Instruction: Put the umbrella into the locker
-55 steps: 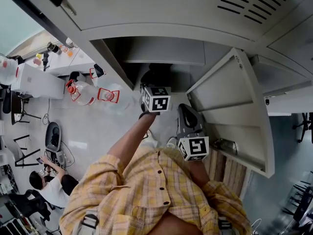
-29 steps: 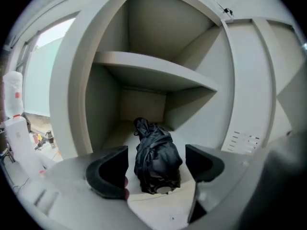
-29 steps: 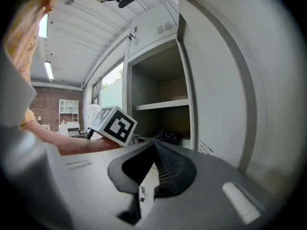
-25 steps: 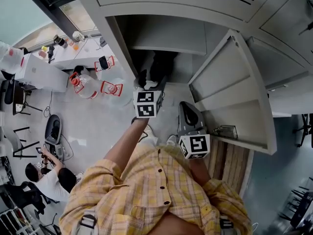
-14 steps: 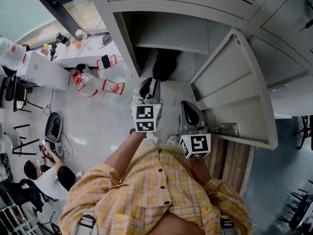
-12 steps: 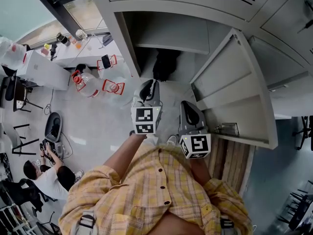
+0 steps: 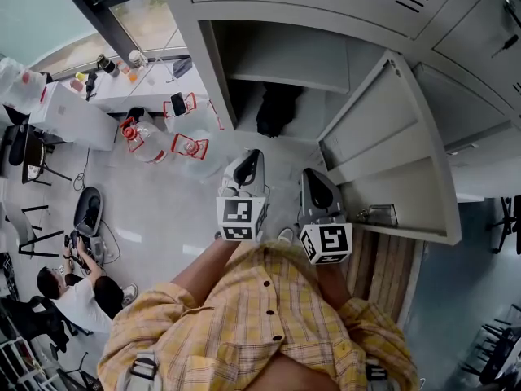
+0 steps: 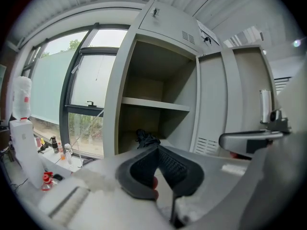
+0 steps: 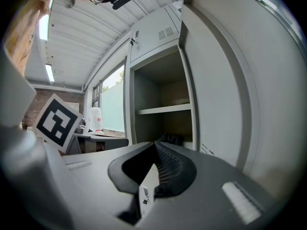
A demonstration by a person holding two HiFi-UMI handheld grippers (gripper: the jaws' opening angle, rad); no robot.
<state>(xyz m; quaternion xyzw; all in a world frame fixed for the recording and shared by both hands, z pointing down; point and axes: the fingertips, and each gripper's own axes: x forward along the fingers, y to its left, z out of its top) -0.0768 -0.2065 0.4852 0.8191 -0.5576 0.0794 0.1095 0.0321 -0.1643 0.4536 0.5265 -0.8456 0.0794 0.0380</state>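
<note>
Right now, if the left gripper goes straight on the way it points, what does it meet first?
Probably the black umbrella lying on the floor of the open locker, under the shelf. The left gripper, jaws just closed on nothing, aims there; nothing shows between. Depth is unclear.

The locker [image 7: 218, 72] is smooth painted metal, matt grey. The umbrella [image 7: 279, 110] is black, crumpled cloth. The left tongs [image 7: 253, 155] and right tongs [image 7: 313, 174] have matt grey plastic shells and black, finely ribbed pads [image 8: 177, 166]. The shirt [image 7: 269, 316] is yellow checked cloth. The floor [image 7: 163, 210] looks pale, slightly glossy.
</note>
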